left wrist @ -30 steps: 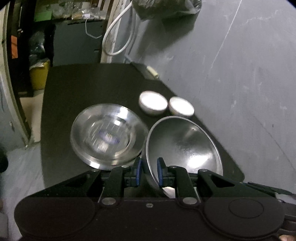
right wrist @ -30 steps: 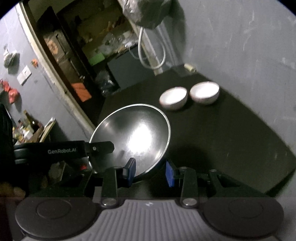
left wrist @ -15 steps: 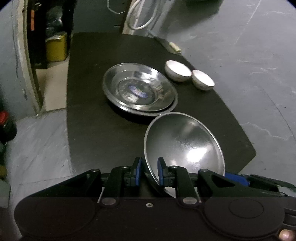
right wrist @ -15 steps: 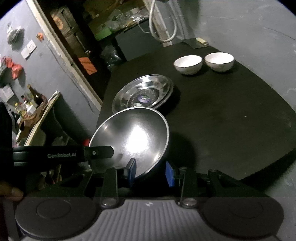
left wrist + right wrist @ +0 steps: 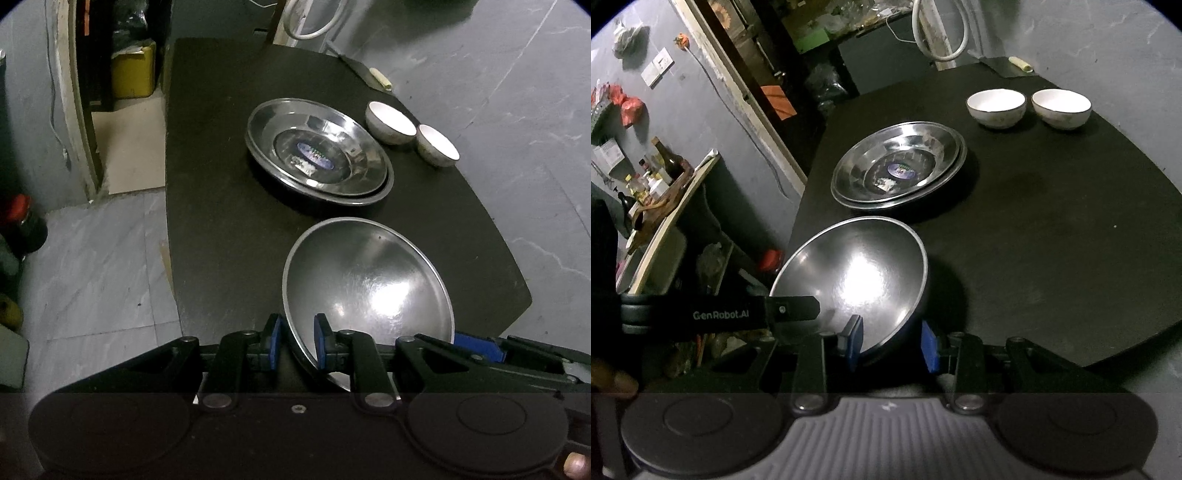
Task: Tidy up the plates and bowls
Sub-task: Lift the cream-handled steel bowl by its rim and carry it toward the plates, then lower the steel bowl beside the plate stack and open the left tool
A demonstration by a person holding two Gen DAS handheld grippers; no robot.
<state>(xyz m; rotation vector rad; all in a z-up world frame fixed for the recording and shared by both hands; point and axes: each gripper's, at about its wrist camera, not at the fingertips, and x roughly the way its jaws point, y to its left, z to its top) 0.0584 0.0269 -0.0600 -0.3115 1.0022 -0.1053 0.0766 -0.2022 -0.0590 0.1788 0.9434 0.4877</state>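
Both grippers, left (image 5: pixel 295 341) and right (image 5: pixel 892 345), pinch 1 steel bowl (image 5: pixel 369 291) by its rim. Thin hold; uneven lowering could twist it loose onto the plates (image 5: pixel 319 147).

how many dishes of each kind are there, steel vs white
steel bowl, gripped at its rim by both grippers: 1
stacked steel plates on the black table: 2
small white bowls: 2
total: 5

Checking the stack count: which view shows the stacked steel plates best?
The right wrist view: the stacked steel plates show two offset rims along the near and right edges. The left wrist view shows them too, with the doubled rim visible only along the near-right edge.
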